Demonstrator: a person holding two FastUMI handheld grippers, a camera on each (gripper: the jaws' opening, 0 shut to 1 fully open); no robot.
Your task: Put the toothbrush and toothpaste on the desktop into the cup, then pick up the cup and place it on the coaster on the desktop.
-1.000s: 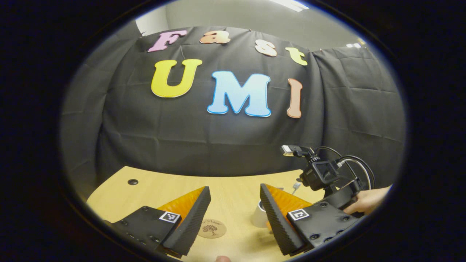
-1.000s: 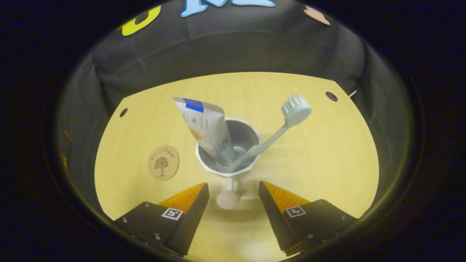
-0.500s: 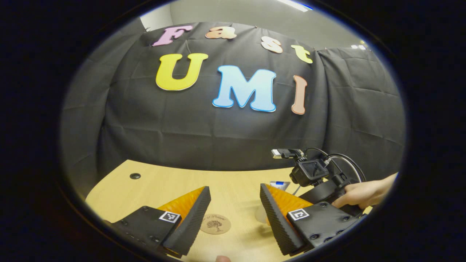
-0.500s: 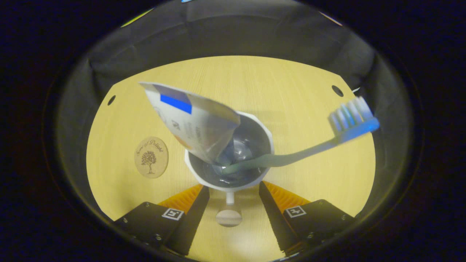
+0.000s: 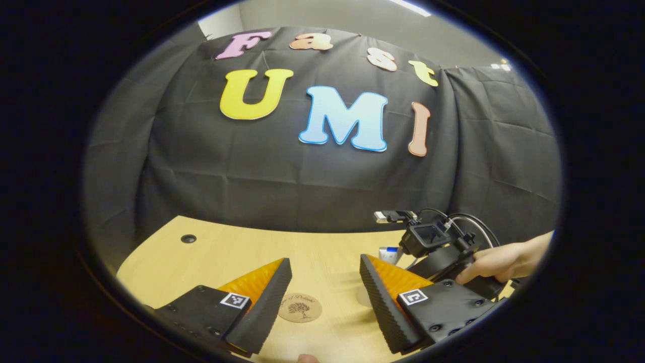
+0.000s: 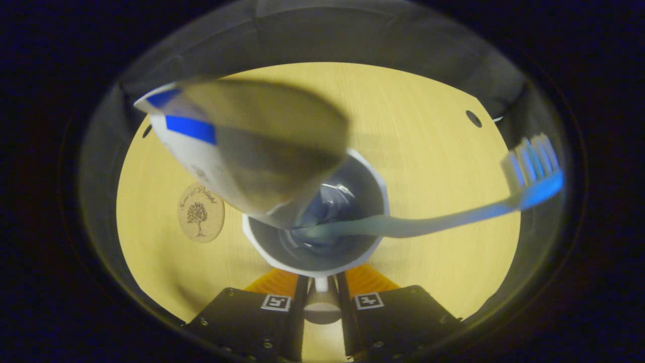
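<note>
Right gripper (image 6: 320, 295) has its fingers drawn close together on the stem handle of the white cup (image 6: 315, 222), which stands on the wooden tabletop (image 6: 428, 151). Inside the cup lean the toothpaste tube (image 6: 242, 146), tilted left, and the toothbrush (image 6: 433, 217), its head reaching right. A round wooden coaster (image 6: 200, 212) lies on the tabletop just left of the cup. Left gripper (image 5: 325, 282) hangs with fingers apart above the tabletop, holding nothing, the coaster (image 5: 300, 307) between its fingers.
</note>
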